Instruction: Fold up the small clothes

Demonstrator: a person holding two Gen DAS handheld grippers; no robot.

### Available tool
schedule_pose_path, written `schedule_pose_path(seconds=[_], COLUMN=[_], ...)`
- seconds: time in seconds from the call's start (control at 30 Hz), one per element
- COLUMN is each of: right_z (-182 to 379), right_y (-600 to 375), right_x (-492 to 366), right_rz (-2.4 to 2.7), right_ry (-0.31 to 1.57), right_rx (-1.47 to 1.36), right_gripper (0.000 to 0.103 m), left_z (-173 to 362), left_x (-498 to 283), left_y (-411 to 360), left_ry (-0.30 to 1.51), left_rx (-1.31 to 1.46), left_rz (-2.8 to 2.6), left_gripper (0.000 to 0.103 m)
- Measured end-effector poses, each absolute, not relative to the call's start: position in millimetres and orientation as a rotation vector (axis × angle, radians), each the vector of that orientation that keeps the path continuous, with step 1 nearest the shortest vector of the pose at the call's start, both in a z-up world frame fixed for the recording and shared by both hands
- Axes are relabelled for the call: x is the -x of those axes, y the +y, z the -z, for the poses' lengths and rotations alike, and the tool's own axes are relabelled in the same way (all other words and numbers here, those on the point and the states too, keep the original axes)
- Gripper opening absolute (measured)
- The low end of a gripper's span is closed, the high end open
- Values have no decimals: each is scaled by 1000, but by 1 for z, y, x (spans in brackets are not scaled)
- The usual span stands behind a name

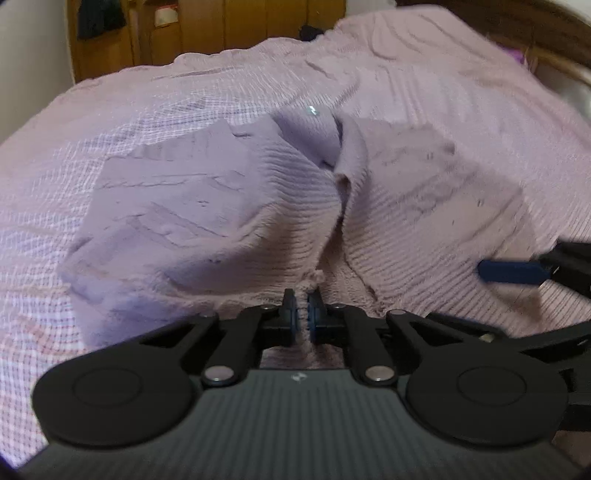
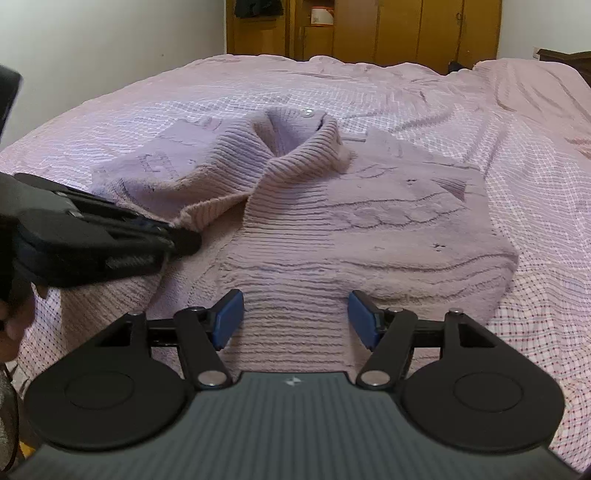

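Nearest the lens, low in the right wrist view: right gripper (image 2: 295,319), jaws wide apart over the sweater's hem; beyond, filling both frames, pink checked bed (image 1: 74,155); mid-frame on it, lilac knitted sweater (image 2: 369,221), sleeves folded inward, collar up; lower centre of the left wrist view, left gripper (image 1: 302,314), jaws clamped on a sweater edge; upper frame, wooden wardrobe (image 2: 406,29).

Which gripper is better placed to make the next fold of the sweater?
Probably the left. The left gripper is shut on the sweater at its near edge. The right gripper is open above the sweater and grips nothing.
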State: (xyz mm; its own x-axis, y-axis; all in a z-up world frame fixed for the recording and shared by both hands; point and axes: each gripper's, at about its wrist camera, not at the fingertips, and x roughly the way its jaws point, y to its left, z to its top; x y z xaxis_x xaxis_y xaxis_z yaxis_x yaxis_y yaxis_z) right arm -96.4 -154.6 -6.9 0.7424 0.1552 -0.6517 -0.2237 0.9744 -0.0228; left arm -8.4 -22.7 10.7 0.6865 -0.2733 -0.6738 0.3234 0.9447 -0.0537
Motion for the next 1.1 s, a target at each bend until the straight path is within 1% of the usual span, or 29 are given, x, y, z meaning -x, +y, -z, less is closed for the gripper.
schedule_pose_path(seconds=[0.3,0.43,0.47,0.5,0.57,0.6,0.63,0.67,0.7,0.73,0.8,0.87,1.1], right_z=[9,17,20,21,20,18,16,14,13,12,9,1,-56], right_y=[-129,-118,-116,-115,-116,-118,-121,-126,-131,-137,-145,-153,-198], right_x=[88,79,77,76,78,79,80,80,79,78,78,80,70], right_rz=[-226,-203,-192,-180,-160,-139,-110,-104,-97,-85,-66,-38,58], right_ry=[685,690,693,691,677,667,659,658,665,672,668,630,485], right_rx=[136,171,178,182,184,187,190,176,154,139,129,127,102], right_gripper=[78,78,77,72,57,34,23,20,13,9,6,6,5], left_z=[-49,-63,-66,-69,-72,-74,-75,-75,-76,-77,-77,-78,-99], left_x=[25,29,29,28,27,26,26,25,25,27,26,25,15], left_y=[26,47,52,56,63,66,69,71,73,76,81,83,88], left_ry=[632,585,574,567,559,556,553,551,549,548,547,543,485], left_rx=[71,123,132,135,140,142,144,148,153,159,171,176,136], left_rz=[225,171,158,149,130,124,118,114,111,109,105,104,90], left_gripper=[8,8,8,8,8,8,8,8,8,8,8,8,8])
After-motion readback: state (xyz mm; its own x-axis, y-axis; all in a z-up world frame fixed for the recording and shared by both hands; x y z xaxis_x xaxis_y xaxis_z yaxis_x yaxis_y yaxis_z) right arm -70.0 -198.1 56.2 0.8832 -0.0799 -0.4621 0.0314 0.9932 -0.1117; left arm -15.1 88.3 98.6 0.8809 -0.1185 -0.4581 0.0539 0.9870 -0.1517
